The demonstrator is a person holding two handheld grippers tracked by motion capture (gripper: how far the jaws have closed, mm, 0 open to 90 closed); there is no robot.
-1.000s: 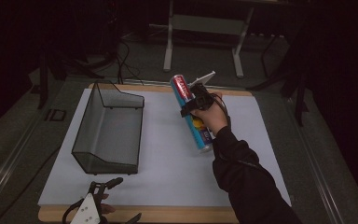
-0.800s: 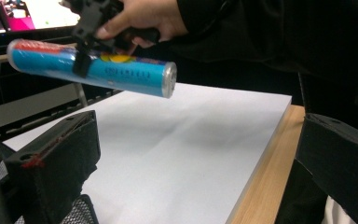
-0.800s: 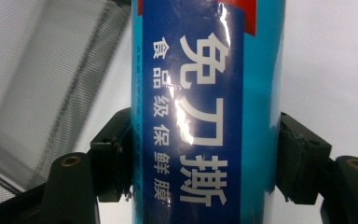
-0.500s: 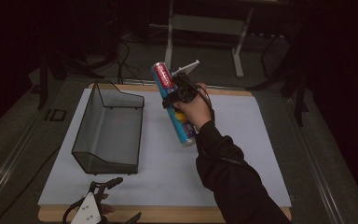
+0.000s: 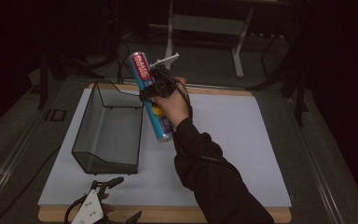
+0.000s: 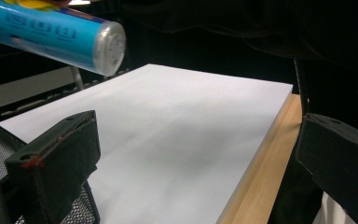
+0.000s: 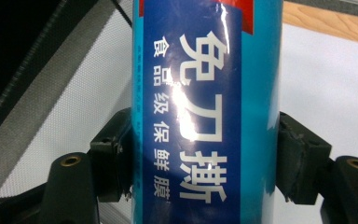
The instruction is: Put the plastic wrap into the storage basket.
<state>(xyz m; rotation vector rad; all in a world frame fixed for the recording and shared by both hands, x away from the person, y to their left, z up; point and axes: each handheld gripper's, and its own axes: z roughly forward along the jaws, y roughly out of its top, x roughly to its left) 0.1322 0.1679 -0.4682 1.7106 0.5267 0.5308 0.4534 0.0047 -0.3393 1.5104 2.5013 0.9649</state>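
1. At the near left corner of the surface [image 5: 242,140], my left hand-held gripper [image 5: 103,201] rests with its black jaws standing apart and nothing between them; the left gripper view shows bare white sheet between the two pads.
2. Just beyond it stands one black wire-mesh basket [image 5: 106,126], open at the top, on the left part of the white sheet that covers the wooden surface.
3. Above the basket's right rim, my right hand-held gripper [image 5: 154,88] is clamped on one long blue cylindrical tube with a red end and printed label [image 5: 151,95]. The tube is off the surface, tilted, red end up and away from me, pale capped end down towards me.
4. In the right gripper view the two pads press on opposite sides of the tube [image 7: 205,112], about midway along it, so the hold looks square.
5. I judge the step in hand to be carrying the tube to the basket. To do it well I should keep the clamp firm, bring the tube over the middle of the opening, level it so it lies along the basket's length, and lower it before letting go, minding the low end near the rim.
6. Count: one basket, one tube, two hand-held grippers, one white sheet.
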